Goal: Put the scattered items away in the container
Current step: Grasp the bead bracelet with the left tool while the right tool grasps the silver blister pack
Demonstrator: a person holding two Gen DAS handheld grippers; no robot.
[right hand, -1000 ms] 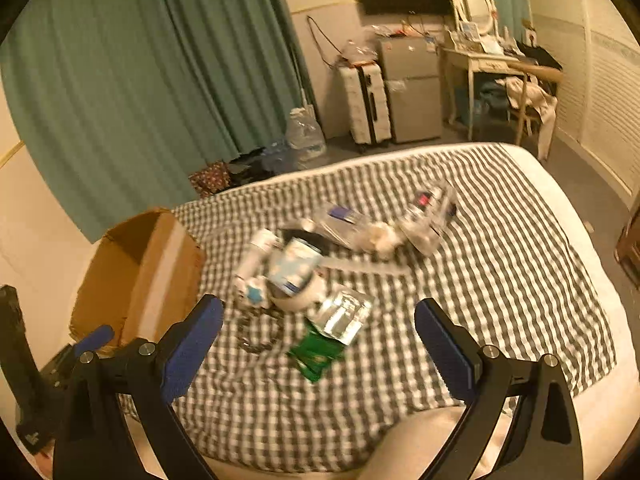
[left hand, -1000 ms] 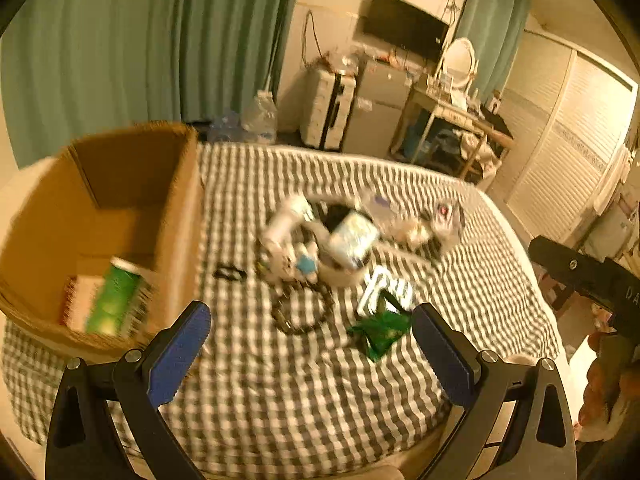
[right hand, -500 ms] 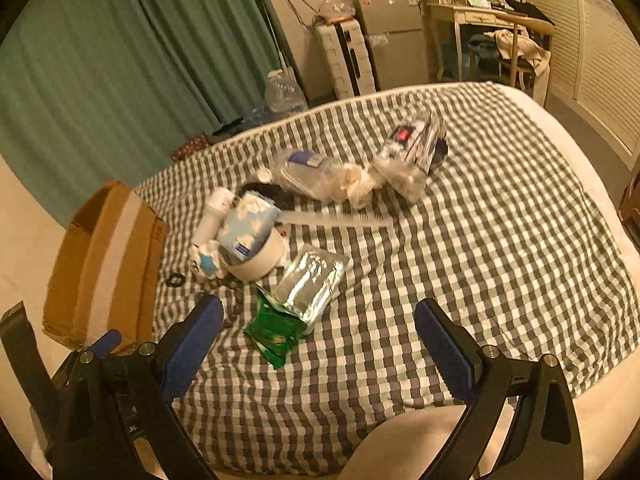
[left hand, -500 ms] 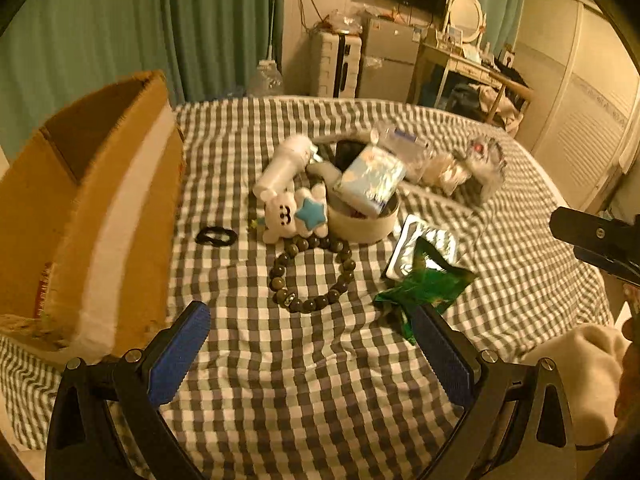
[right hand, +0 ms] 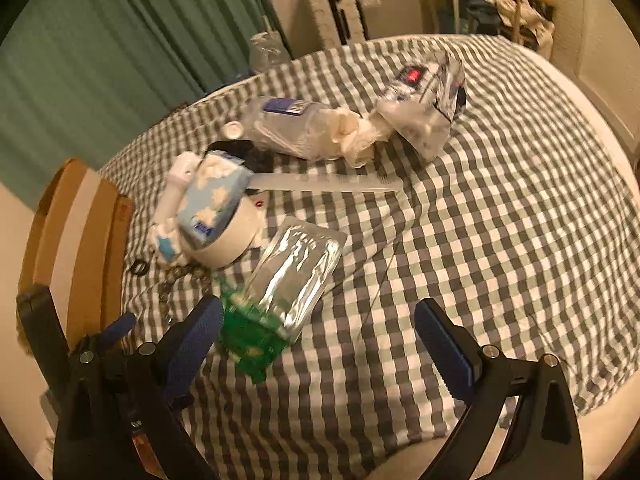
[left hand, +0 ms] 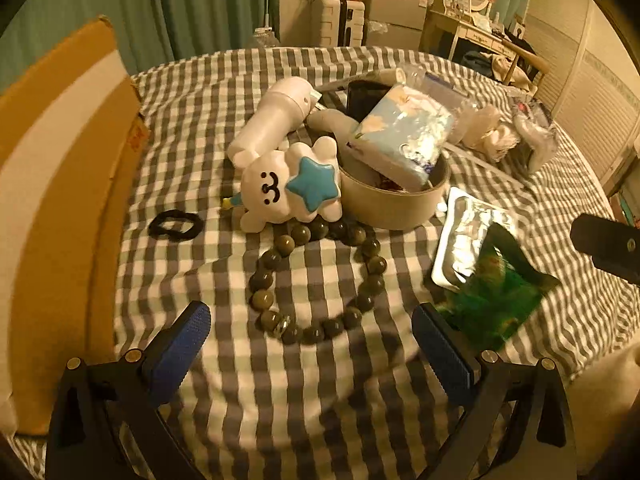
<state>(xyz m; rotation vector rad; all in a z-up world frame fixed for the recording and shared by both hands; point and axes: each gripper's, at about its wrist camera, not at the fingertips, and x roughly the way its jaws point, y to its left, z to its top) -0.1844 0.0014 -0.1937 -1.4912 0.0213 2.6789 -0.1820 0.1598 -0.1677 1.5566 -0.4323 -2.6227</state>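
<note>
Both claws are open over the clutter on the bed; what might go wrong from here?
1. The left claw frames the bead bracelet, which touches the plush toy and round tin; lifting it may drag them.
2. The tissue pack leans in the tin and could tip out.
3. The green packet overlaps the foil pouch, so the right claw might pinch both.

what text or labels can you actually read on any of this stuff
None reads clearly.
Cardboard box: red print on its side, too blurred.
Blue tissue pack: dark blue word near its lower edge, too blurred.
Clear bottle: blue label with barcode, too small.
Clear bag: red label, unreadable.
Green packet: print blurred.
</note>
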